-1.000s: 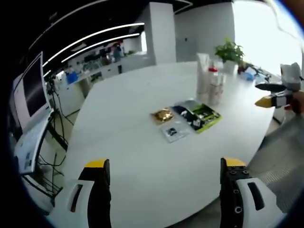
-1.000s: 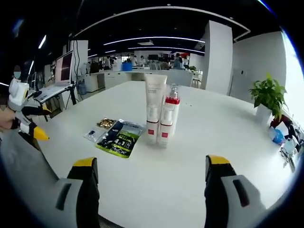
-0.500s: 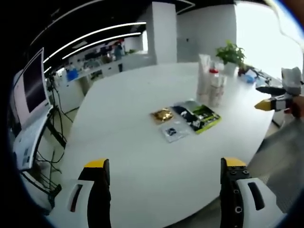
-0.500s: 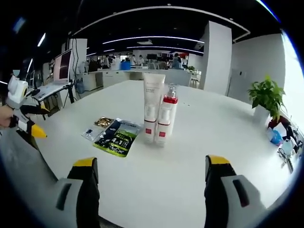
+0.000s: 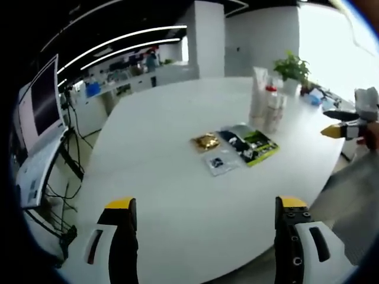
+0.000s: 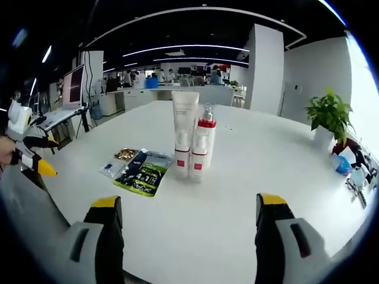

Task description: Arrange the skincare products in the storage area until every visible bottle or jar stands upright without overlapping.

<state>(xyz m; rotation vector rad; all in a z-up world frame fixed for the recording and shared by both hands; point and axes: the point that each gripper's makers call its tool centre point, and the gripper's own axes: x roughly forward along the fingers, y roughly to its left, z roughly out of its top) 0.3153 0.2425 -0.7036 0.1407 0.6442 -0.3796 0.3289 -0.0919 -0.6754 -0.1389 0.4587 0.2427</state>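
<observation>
Here, a white tube point(image 6: 184, 133) and a red-capped pump bottle point(image 6: 202, 145) stand upright, touching, on the white table point(image 6: 254, 171). Flat packets point(image 6: 142, 172) lie beside them. The left hand-held gripper point(image 5: 204, 236) and right hand-held gripper point(image 6: 186, 234) are both wide apart, holding nothing.

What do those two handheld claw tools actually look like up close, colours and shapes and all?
Each has two chunky black jaws with yellow tips and pale grey plastic side shells; slots and small screw holes show on the shells. That goes for the left gripper and the right gripper. Seen from the side, a gripper shows a pointed yellow tip, black jaws and a white body.
</observation>
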